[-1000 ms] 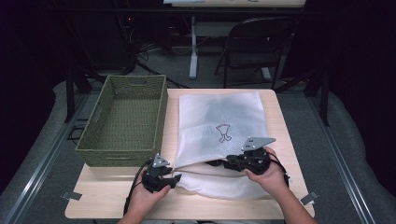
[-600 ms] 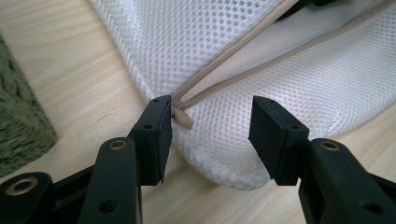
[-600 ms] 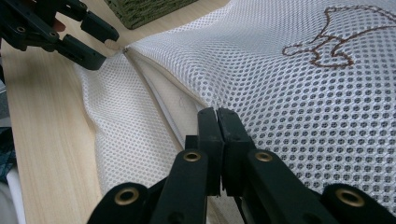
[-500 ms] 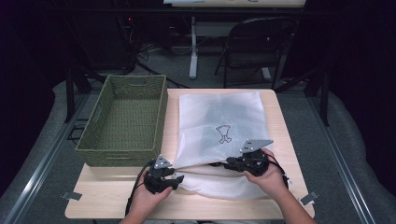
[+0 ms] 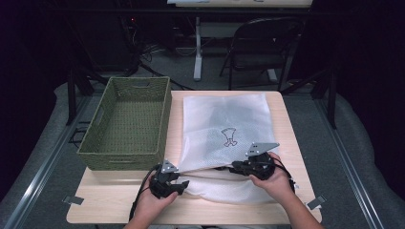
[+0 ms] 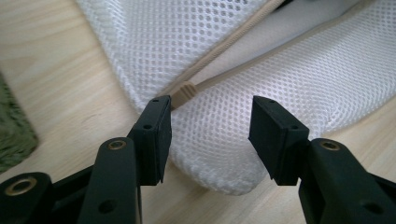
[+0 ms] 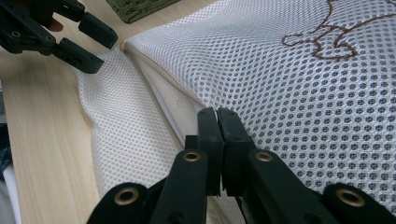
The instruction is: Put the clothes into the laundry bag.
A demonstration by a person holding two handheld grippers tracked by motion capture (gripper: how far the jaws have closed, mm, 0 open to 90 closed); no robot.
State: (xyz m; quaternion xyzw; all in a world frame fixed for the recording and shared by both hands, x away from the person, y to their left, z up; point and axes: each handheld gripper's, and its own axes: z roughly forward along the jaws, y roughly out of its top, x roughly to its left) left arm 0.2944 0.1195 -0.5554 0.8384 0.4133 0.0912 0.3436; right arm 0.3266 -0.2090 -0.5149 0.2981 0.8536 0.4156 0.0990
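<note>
White mesh laundry bag (image 5: pixel 224 129) with a small brown embroidered figure lies flat on the pale wooden table (image 5: pixel 291 138), its zippered mouth along the near edge facing the person and partly parted. Beside it on the table's left stands a green woven rectangular basket (image 5: pixel 128 121), close to the bag's left edge. 2 forearms come in from the near edge, each hand wrapped around a black two-jaw tool. The left gripper (image 5: pixel 180 187) sits low at the bag's near left corner, pointing right across the table toward the fabric; in the left gripper view its jaws stand about half apart, the bag's rounded corner lying between them without either pad pressing on it, and the beige zipper pull (image 6: pixel 186 89) rests just beside the tip of the left-hand pad where the 2 beige zipper tapes meet. The right gripper (image 5: pixel 228 168) is held level and pointed left, the hand curled over its body with the grey three-cornered plate on top; in the right gripper view its jaws are pressed together on the upper mesh layer at the zipper edge, pinching that lip of the bag slightly above the lower layer. In that same view the left gripper (image 7: pixel 91 44) shows farther off at the bag's corner.
</note>
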